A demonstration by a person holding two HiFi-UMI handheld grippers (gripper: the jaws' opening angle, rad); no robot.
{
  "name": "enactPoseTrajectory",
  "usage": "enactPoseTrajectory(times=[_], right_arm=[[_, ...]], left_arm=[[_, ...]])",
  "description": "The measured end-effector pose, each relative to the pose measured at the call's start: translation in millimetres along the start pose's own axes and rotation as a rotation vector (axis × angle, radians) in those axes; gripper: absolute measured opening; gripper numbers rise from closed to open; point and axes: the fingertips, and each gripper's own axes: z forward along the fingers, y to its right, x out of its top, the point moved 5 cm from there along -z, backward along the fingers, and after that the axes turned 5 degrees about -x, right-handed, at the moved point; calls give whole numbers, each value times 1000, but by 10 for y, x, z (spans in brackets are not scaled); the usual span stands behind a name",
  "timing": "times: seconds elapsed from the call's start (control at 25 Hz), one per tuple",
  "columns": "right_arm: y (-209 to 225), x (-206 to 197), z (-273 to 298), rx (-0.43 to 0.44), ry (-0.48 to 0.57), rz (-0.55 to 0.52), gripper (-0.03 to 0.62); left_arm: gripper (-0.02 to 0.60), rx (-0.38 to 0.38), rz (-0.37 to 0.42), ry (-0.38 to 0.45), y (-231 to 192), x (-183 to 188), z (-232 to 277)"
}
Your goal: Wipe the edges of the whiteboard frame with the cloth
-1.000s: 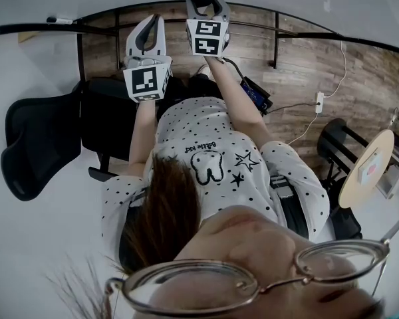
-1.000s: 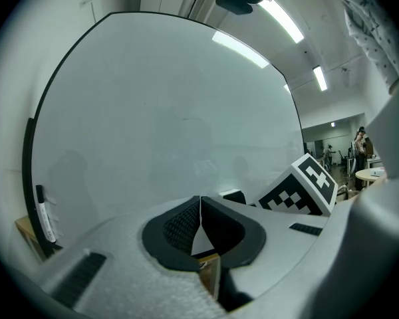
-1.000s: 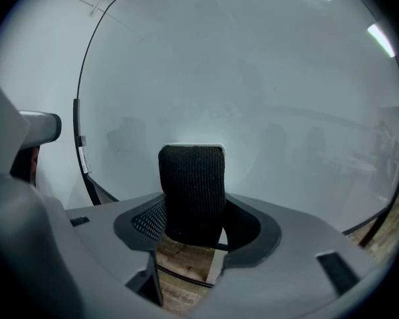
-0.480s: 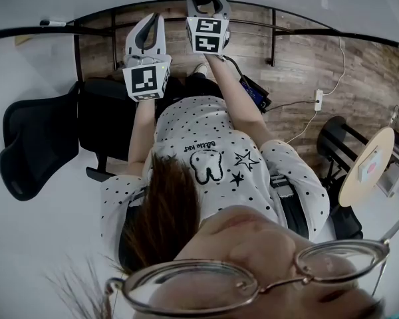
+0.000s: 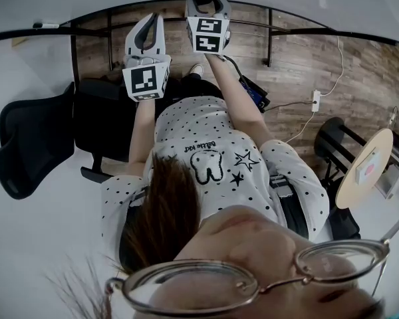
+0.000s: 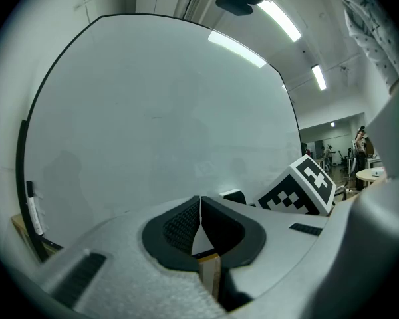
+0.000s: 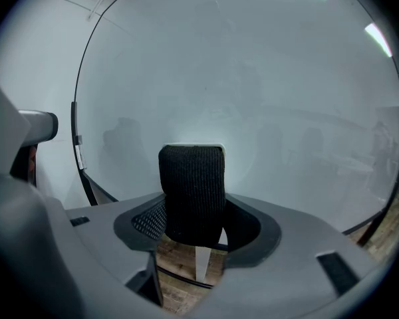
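1. Small leftward drift since a second ago for the office chair [image 5: 33, 141] and the dark whiteboard frame [image 5: 6, 34] in the head view; no change of place for either gripper.
2. Across both gripper views: whiteboard [image 6: 159, 105], upright and blank, ringed by its thin black frame, with wooden floor below.
3. Left gripper [image 6: 199, 201]: jaws clenched tip to tip with nothing between them, aimed at the board face and seemingly apart from it.
4. Right gripper [image 7: 194, 230], just right of the left one and reaching further forward: jaws clamped on the cloth [image 7: 191, 181], a dark ribbed wad standing up from between them, with a pale strip at its top.
5. Cloth's place: at the right gripper's tip, close against the white board face and above the lower frame rail. Actual contact not certain; not on the frame itself, by the look of it.
6. Handling, as a judgement: light, soft and squashy, not fragile, with a ribbed weave likely to grip the rail yet fold or creep under sideways drag. Best pinched low and firm across its bulk, as now, with plenty left proud to ride along the frame edge.
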Motion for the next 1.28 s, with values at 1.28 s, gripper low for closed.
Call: enactPoseTrajectory(times=[1.28], right_arm=[[195,-3,-67,-24,8,15,238]], left_arm=[[20,-132,-20,-27,32,-11,388]])
